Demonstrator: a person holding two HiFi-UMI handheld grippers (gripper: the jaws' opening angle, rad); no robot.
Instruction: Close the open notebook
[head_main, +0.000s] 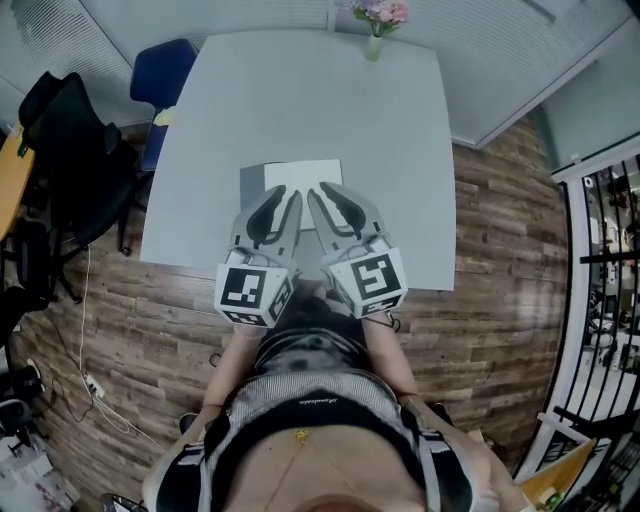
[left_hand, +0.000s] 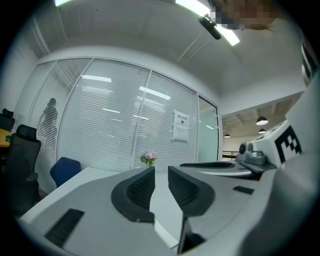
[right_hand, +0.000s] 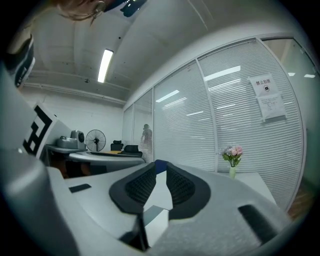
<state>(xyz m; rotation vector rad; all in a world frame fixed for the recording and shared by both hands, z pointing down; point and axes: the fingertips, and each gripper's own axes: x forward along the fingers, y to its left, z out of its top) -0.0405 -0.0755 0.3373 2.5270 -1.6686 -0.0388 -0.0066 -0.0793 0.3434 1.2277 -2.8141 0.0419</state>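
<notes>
Pale grey rectangular table (head_main: 300, 90) in a glass-walled office: two tools are hanging over a thin white-paged notebook (head_main: 300, 172).

The left tool (head_main: 283, 200) and the right tool (head_main: 325, 195) are hovering side by side, each with its jaws parted by only a narrow slit and gripping nothing. They seem to be sitting low and close together so that either can reach the loose cover and fold it over. Beneath them the notebook is lying flat and open near the table's near edge, straight in front of the person. It is showing a blank white page upward, with a grey cover strip (head_main: 251, 185) along its left side, and the tools are hiding its near part. A small green vase of pink flowers (head_main: 375, 25) is standing well apart at the far edge.
</notes>
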